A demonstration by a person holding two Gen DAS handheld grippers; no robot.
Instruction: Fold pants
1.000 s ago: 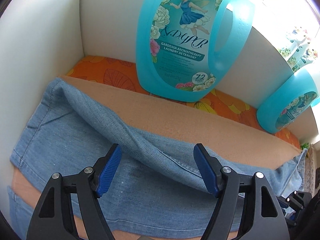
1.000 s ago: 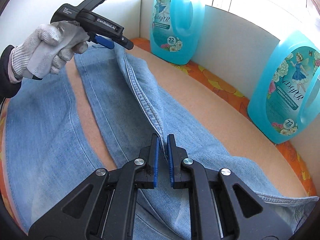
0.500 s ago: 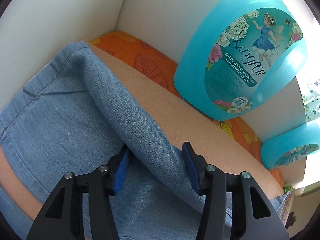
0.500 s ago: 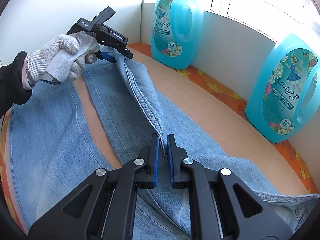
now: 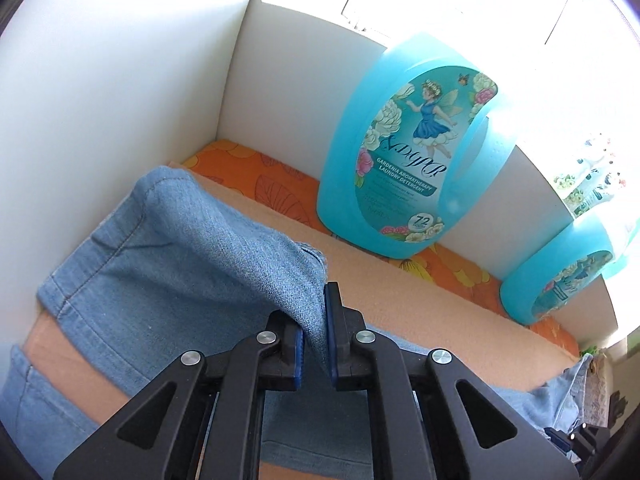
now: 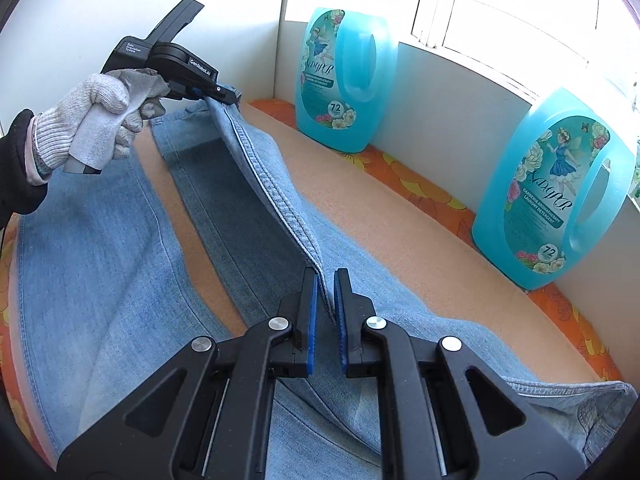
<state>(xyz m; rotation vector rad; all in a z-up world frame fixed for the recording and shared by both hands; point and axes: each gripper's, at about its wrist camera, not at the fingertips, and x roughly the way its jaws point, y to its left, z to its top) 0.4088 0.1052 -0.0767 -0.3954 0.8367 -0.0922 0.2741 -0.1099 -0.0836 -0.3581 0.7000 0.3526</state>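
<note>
One pair of jeans [image 6: 132, 264] is lying flat on a tan mat [image 6: 400, 248], two legs visible, a strip of mat showing between them. Left gripper [image 5: 316, 344] is pinching the hem end of the far leg, both blue pads pressed onto the denim; in the right wrist view the same gripper [image 6: 226, 96] is sitting at 11 o'clock, held by a hand in a white knit glove [image 6: 100, 120]. Right gripper [image 6: 326, 320] is clamping the same leg's stitched side seam at frame centre, pads nearly together with the fabric edge between them. The seam is running raised off the mat in a line between the two grippers, so that leg's edge is lifted while the other leg is lying flat at 8 o'clock.

Two blue detergent bottles are standing upright on the orange flowered cloth [image 6: 424, 188] against the white wall: one [image 6: 344, 80] at 12 o'clock, one [image 6: 560, 192] at 3 o'clock. Both bottles are well apart from the jeans.
</note>
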